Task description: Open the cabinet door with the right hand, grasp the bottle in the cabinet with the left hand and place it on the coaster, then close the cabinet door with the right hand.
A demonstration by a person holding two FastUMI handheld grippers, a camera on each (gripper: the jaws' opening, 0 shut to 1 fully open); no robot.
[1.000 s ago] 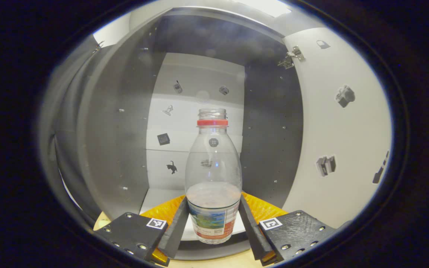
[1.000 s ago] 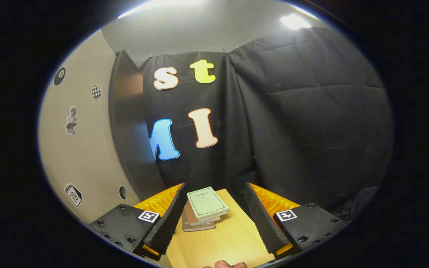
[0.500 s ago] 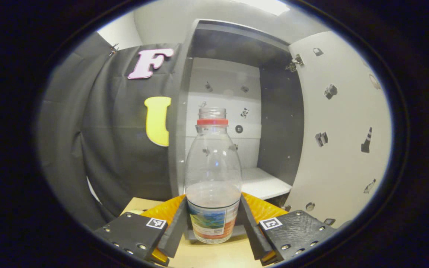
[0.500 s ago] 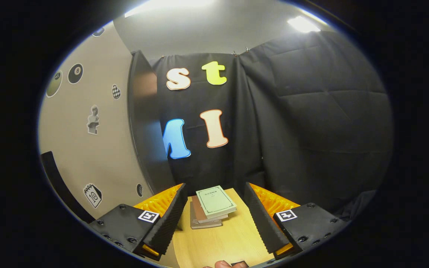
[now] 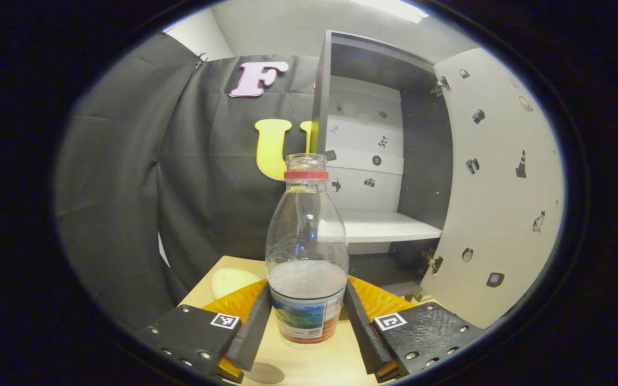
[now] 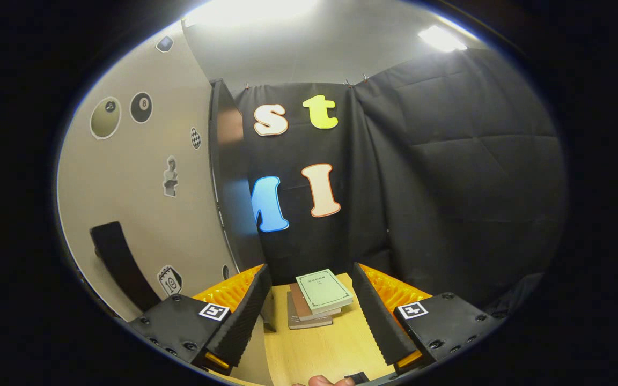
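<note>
Left gripper view: the left gripper (image 5: 307, 324) pinches the clear plastic bottle with a red neck ring and no cap (image 5: 307, 252) low on its labelled part, both fingers pressed on its sides.
Bottle place: upright, lifted above the light wooden table (image 5: 309, 364), outside the grey cabinet with a white shelf (image 5: 381, 161), which stands far right.
Coaster: a pale round patch (image 5: 229, 280) lies on the table to the near left of the bottle; I judge it is the coaster, but it is blurred.
Door: the beige cabinet door with small stickers (image 5: 497, 182) stands wide open at the right.
Right gripper view: the right gripper (image 6: 311, 316) is spread, nothing between its fingers; the door with its dark handle (image 6: 121, 262) is to its left, a small stack of books (image 6: 317, 297) is far on the table.
Risk, spill: the bottle has liquid and an open mouth, so a tilt can pour it out.
Risk, slip: the grip is low and the wall is thin, so the bottle can lean or squeeze.
Risk, placing: it may land half off the coaster and tip.
</note>
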